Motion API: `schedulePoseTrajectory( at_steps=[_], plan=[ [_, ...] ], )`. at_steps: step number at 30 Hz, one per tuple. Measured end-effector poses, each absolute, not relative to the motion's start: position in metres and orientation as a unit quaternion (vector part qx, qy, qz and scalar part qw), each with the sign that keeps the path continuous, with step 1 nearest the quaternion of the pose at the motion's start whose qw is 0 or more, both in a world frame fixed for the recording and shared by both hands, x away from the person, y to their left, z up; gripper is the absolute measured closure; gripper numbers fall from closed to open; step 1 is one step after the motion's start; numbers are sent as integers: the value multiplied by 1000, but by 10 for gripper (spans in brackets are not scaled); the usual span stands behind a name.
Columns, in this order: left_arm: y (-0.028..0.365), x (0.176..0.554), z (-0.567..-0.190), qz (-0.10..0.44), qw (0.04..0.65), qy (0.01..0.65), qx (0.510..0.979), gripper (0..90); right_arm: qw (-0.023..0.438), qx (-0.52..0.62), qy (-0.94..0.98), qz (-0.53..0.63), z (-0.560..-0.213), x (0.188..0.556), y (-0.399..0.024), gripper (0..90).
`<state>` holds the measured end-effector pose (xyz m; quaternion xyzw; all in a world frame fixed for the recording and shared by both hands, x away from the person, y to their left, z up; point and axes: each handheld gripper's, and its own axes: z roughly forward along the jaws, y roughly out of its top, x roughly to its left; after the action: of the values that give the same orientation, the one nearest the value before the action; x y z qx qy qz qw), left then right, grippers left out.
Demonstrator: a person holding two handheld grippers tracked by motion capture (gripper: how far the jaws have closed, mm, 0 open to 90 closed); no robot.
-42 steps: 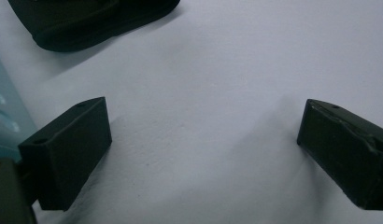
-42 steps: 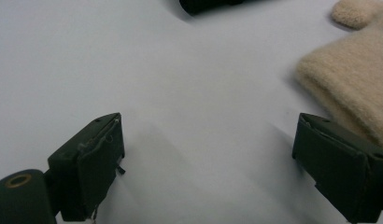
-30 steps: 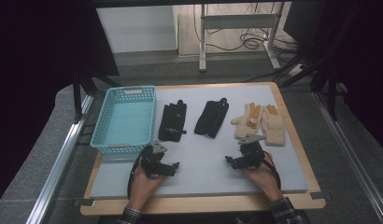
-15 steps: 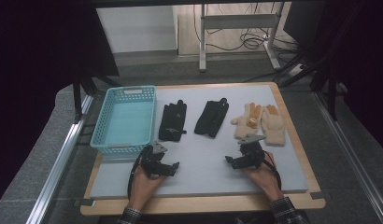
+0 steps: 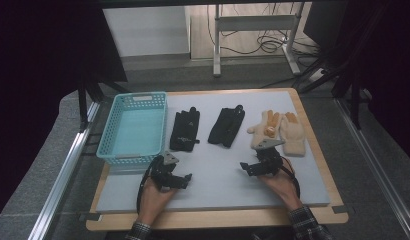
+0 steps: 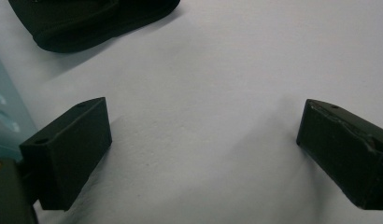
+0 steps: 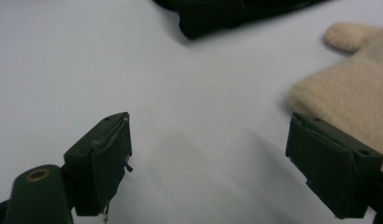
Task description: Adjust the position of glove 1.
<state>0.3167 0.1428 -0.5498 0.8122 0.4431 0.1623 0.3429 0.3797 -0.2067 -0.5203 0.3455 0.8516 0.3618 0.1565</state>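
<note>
Since the earlier frame, right gripper (image 5: 250, 167) jaws have just been closing slightly; both hands otherwise unmoved. Its jaws stand wide, nothing between, beside the beige glove (image 7: 353, 88). Left gripper (image 5: 182, 181) jaws wide, empty, near a black glove (image 5: 185, 130) and basket (image 5: 109, 145)

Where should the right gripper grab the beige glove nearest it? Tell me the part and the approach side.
Probably the cuff edge of the beige glove, coming from above on the person's side. It lies flat with its cuff toward the open right gripper, so that near edge is the easiest to pinch and lift.
</note>
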Motion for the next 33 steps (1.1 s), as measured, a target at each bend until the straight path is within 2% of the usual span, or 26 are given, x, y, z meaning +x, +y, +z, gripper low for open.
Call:
schedulePoseTrajectory(
  at_steps=[9,28,33],
  plan=[
    [143,317,-550,163,343,443,812,37,138,366,839,379,-506,409,-200,204],
    [143,317,-550,163,344,442,812,39,158,392,832,360,-495,489,-170,500],
    [143,317,-550,163,344,442,812,39,162,390,834,355,-499,505,-162,494]
  ],
)
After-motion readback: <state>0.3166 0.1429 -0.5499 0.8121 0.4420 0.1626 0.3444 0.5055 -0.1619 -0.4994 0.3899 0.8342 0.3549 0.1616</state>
